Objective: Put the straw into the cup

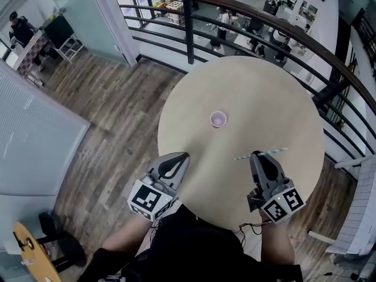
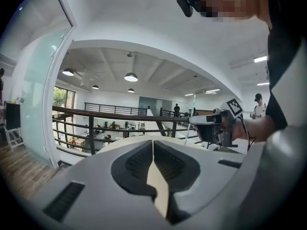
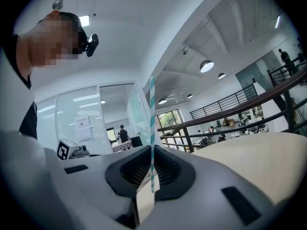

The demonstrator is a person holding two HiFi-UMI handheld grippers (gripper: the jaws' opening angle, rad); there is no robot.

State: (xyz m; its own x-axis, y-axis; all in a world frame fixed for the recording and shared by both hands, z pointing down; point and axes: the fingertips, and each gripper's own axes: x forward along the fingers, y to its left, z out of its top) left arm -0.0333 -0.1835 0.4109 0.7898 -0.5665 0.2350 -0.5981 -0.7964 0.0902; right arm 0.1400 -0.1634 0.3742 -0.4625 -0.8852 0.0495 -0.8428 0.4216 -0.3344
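Note:
A small white cup (image 1: 218, 119) with a pale lilac inside stands upright near the middle of the round wooden table (image 1: 264, 93). My right gripper (image 1: 257, 155) hovers over the table's near right part, shut on a teal-and-white striped straw (image 1: 262, 153) that sticks out sideways past both sides of its tips. In the right gripper view the straw (image 3: 152, 123) rises straight up from between the closed jaws of my right gripper (image 3: 151, 150). My left gripper (image 1: 185, 155) is shut and empty, near the table's front edge, below and left of the cup. The left gripper view shows my left gripper (image 2: 153, 143) with its tips together, and the right gripper (image 2: 192, 120) with the straw (image 2: 189, 123).
A dark metal railing (image 1: 247, 7) curves behind the table, with a drop to a lower floor beyond. Wood flooring (image 1: 111, 98) and a glass partition (image 1: 35, 140) lie to the left. A yellow round stool (image 1: 32, 257) sits at the bottom left.

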